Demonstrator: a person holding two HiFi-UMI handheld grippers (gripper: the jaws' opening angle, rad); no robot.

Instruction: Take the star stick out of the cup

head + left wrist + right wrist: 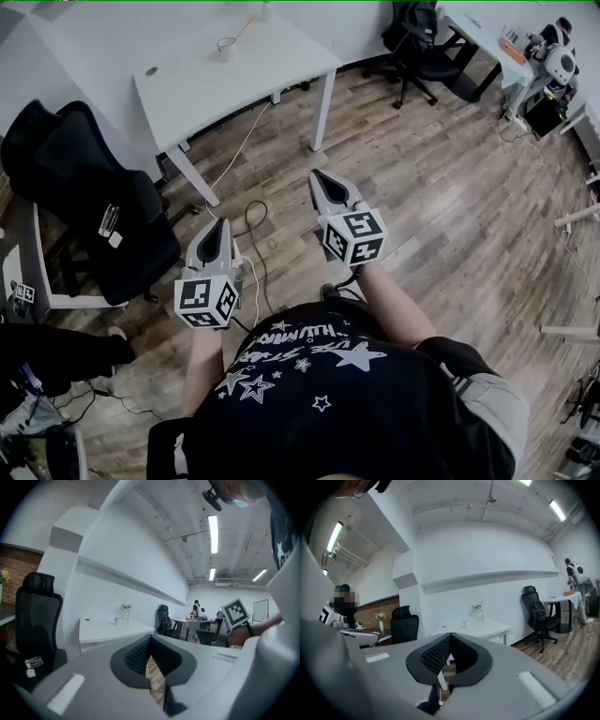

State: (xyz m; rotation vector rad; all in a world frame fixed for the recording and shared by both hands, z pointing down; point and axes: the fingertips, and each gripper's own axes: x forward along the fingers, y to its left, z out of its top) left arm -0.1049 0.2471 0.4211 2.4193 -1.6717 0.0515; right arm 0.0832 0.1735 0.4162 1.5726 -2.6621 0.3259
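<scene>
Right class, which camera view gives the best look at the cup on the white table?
The head view: the cup shows from above, rim visible, with the stick leaning out. The left and right gripper views show it only tiny and side-on, far off on the table.

— Where can your claws go?
— Ahead of my left claw (220,228) and right claw (319,181) there is open wood floor (422,187), up to the white table (281,84).
— What is in the way?
— The black chair (103,216) stands close on my left. Cables (251,217) lie on the floor below me. There is room on the table top around the cup (226,47).
</scene>
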